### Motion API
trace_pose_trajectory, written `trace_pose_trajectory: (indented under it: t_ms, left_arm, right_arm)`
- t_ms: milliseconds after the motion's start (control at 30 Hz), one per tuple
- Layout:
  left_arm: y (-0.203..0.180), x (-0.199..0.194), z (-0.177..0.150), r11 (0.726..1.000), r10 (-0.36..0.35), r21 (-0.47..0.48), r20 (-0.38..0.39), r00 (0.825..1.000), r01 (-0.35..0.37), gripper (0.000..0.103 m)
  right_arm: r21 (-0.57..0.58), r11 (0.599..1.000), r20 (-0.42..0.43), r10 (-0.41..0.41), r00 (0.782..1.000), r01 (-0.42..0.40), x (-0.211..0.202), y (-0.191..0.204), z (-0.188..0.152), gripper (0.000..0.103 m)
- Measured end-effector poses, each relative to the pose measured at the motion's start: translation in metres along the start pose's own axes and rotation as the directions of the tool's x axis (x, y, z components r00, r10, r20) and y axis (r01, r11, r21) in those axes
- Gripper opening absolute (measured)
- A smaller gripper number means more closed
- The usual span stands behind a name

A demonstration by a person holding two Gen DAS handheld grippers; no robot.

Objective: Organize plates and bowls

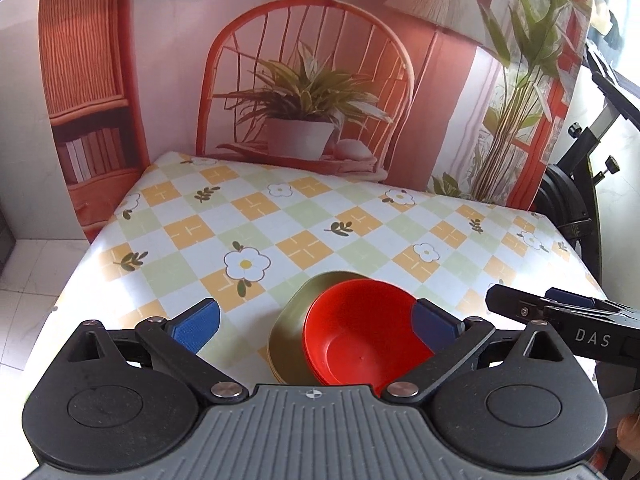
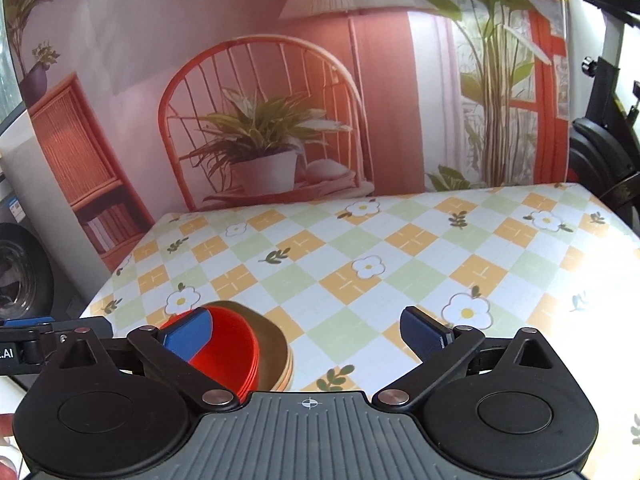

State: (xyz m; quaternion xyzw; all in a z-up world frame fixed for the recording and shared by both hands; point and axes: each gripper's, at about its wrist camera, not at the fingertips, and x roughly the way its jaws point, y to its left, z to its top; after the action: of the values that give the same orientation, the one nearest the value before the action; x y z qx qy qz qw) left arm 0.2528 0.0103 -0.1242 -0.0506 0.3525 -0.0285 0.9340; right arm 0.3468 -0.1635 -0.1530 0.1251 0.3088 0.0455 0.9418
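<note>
A red bowl (image 1: 360, 336) sits nested in an olive-green bowl (image 1: 294, 320), with a yellowish rim showing under them, near the table's front edge. My left gripper (image 1: 316, 322) is open above them, the red bowl lying below and between its blue pads, nearer the right one. The right wrist view shows the same stack at lower left: red bowl (image 2: 232, 344) inside the olive bowl (image 2: 272, 340). My right gripper (image 2: 308, 330) is open over bare tablecloth, its left pad in front of the red bowl. The right gripper's fingers (image 1: 560, 306) show at the right edge of the left wrist view.
The table (image 1: 320, 220) wears a checked cloth of yellow, green and white squares with flowers. A printed backdrop (image 1: 300, 80) of a chair, plant and lamp stands along its far edge. Black metal equipment (image 1: 580, 184) stands off the table's right side.
</note>
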Motion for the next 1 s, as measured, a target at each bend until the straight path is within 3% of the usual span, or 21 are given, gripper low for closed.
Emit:
trace_pose_trajectory:
  t_ms: [167,300,567,667,900,1000]
  left_arm:
    - [0.000,-0.024,0.008,1.000,-0.014,-0.026,0.041,0.999,0.015,0.103]
    - [-0.005,-0.048,0.013,0.999,0.023,-0.027,0.076,0.997,-0.021,0.102]
    - [-0.029,-0.110,0.012,0.998,0.016,0.063,0.221,0.975,-0.030,0.101]
    - [-0.040,-0.136,0.009,0.996,0.016,0.083,0.270,0.963,-0.040,0.101]
    - [-0.062,-0.188,-0.002,0.985,0.088,0.098,0.405,0.910,-0.139,0.102]
    - [-0.068,-0.209,-0.003,0.984,0.091,0.101,0.435,0.896,-0.149,0.102]
  right_arm:
    - [-0.002,0.999,0.080,-0.034,0.996,0.034,-0.037,-0.009,0.008,0.102]
    - [-0.015,0.998,0.153,-0.063,0.986,0.066,-0.072,-0.012,0.017,0.103]
    - [0.007,0.997,0.266,-0.077,0.961,0.078,-0.147,-0.011,0.025,0.103]
    - [-0.003,0.997,0.290,-0.071,0.954,0.075,-0.173,-0.008,0.024,0.103]
    - [-0.044,0.996,0.345,-0.063,0.937,0.083,-0.225,0.005,0.024,0.103]
    - [-0.050,0.996,0.363,-0.057,0.930,0.080,-0.246,0.010,0.022,0.103]
